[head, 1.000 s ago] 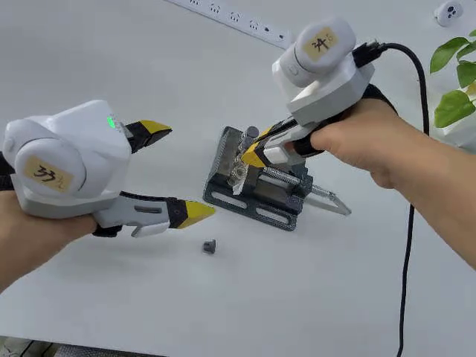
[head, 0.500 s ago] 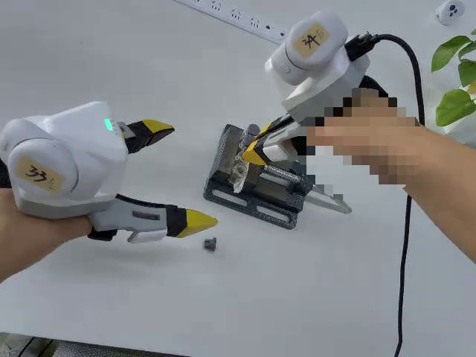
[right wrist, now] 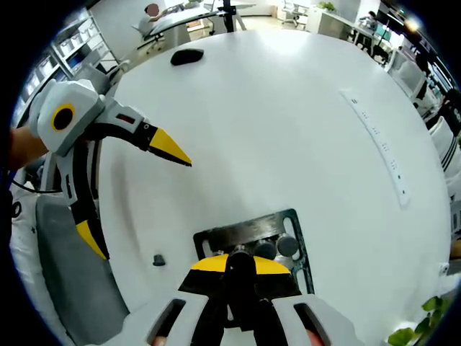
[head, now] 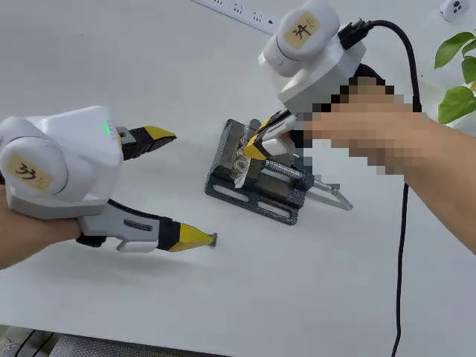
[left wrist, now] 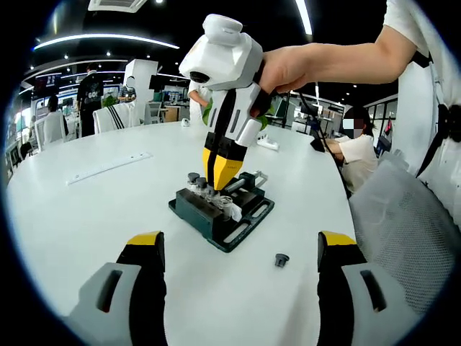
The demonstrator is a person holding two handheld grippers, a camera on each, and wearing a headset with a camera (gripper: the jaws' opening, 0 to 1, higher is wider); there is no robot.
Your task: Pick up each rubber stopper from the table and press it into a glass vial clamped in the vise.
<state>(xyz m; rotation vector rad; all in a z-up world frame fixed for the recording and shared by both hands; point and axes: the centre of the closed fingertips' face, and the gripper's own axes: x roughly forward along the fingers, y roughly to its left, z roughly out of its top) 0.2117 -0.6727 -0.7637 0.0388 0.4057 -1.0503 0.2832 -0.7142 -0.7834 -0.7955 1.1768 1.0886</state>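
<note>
A dark vise (head: 256, 199) sits mid-table and clamps several glass vials (left wrist: 216, 194); two of them carry grey stoppers (right wrist: 277, 247). My right gripper (head: 253, 149) is shut, its yellow tips pointing down onto the vials at the vise's near end (right wrist: 230, 264). Whether anything is pinched between the tips I cannot tell. A loose grey rubber stopper (left wrist: 282, 259) lies on the table in front of the vise. My left gripper (head: 177, 186) is open. Its lower yellow tip is right beside that stopper (head: 214, 238), and the stopper (right wrist: 158, 259) lies between the two jaws.
A white power strip (head: 245, 11) runs along the table's far edge. A black cable (head: 401, 223) trails from the right gripper down the right side. A green plant (head: 461, 74) stands at the far right. The vise's handle (head: 327, 190) sticks out to the right.
My left gripper has moved down and towards the loose stopper, so its lower tip is now beside it. The right gripper stays shut over the vials.
</note>
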